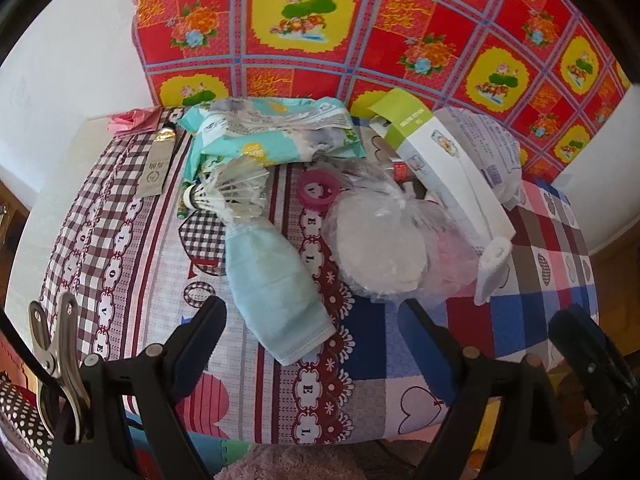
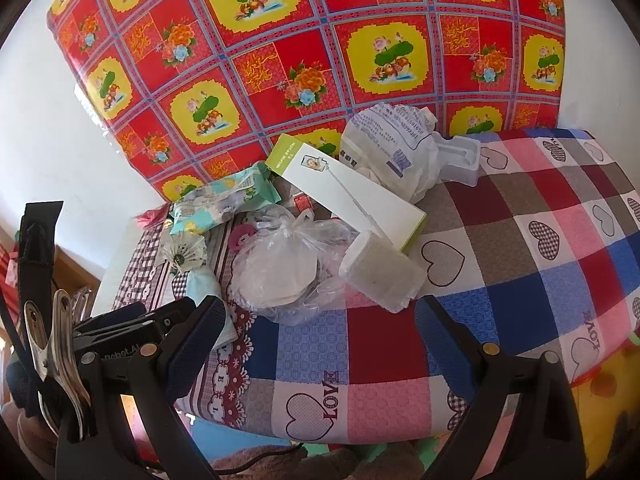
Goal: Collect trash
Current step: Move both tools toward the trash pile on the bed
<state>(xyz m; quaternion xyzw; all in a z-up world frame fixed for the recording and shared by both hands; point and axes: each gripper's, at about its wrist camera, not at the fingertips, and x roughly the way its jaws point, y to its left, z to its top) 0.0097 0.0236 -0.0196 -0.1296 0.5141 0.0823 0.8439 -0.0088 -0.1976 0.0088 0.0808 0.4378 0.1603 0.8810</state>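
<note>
Trash lies in a heap on a patchwork "LOVE" cloth (image 2: 520,240). My left gripper (image 1: 314,320) is open, its fingers either side of the near end of a pale blue face mask (image 1: 272,288). Behind the mask lie a shuttlecock (image 1: 236,196), a teal wipes pack (image 1: 272,136) and a clear bag of white round pads (image 1: 380,248). My right gripper (image 2: 320,328) is open and empty over the cloth, just short of the clear bag (image 2: 280,276) and a white foam block (image 2: 380,276). A white-and-green box (image 2: 352,192) and a crumpled white printed bag (image 2: 392,148) sit further back.
A red flowered cushion (image 1: 360,20) stands against the white wall behind the heap. A pink ring (image 1: 320,190), a silver sachet (image 1: 158,168) and a pink wrapper (image 1: 132,120) lie at the back left. A clear plastic tray (image 2: 460,160) rests beside the printed bag.
</note>
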